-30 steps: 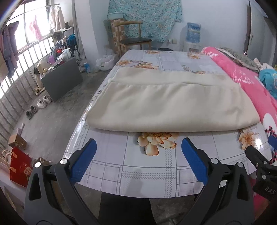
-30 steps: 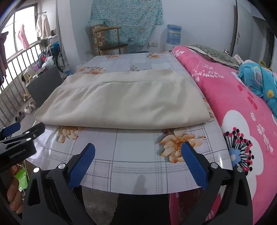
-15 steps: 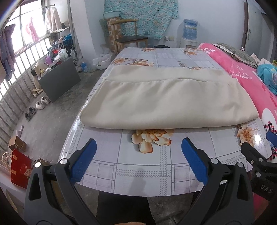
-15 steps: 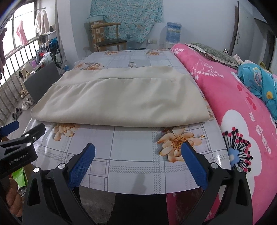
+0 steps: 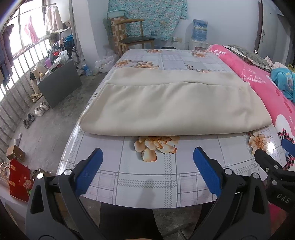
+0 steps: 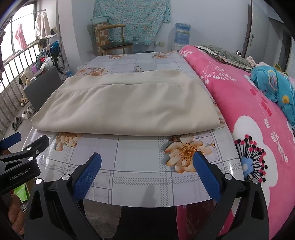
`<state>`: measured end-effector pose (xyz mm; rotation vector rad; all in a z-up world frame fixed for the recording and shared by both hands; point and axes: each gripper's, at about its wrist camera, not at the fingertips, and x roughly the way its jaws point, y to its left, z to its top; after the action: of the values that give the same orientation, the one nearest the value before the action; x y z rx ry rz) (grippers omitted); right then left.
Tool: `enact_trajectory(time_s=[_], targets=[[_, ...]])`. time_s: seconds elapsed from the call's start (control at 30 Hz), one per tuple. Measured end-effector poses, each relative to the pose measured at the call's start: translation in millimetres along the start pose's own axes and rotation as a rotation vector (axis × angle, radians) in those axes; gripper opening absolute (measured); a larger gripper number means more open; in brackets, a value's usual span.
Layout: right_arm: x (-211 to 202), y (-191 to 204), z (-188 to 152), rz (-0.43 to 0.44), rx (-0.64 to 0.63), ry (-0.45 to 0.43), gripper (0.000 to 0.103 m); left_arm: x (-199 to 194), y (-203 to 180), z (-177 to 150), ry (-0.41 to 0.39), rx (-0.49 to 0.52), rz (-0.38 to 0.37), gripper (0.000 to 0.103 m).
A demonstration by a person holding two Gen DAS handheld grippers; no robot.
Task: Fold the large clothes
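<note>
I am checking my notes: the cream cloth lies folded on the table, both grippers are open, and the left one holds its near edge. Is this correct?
Not quite: the left gripper holds nothing. The left wrist view shows it open, short of the cloth. The rest is right.

Daylit barred window [image 5: 22, 55], grey concrete floor [image 5: 55, 120], wooden chair [image 5: 134, 39] by white wall [image 5: 226, 16].

One folded cream fabric garment [image 5: 173, 105] lies on one floral checked tablecloth-covered table [image 5: 147, 177]. Two black grippers with blue pads are present: left gripper [image 5: 147, 162] and right gripper [image 6: 147, 164]. One wooden armchair [image 5: 136, 39] and one blue water dispenser bottle [image 5: 200, 30] stand behind.
</note>
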<state>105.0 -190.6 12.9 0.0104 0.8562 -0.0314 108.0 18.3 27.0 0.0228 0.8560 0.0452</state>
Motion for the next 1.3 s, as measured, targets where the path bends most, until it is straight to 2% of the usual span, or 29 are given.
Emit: enact_trajectory(time_s=[1.3], targets=[[-0.2, -1.3, 1.3, -0.005, 0.001, 0.004, 0.097, 2.5, -4.0, -1.9, 0.010, 0.007, -0.015, 0.095]])
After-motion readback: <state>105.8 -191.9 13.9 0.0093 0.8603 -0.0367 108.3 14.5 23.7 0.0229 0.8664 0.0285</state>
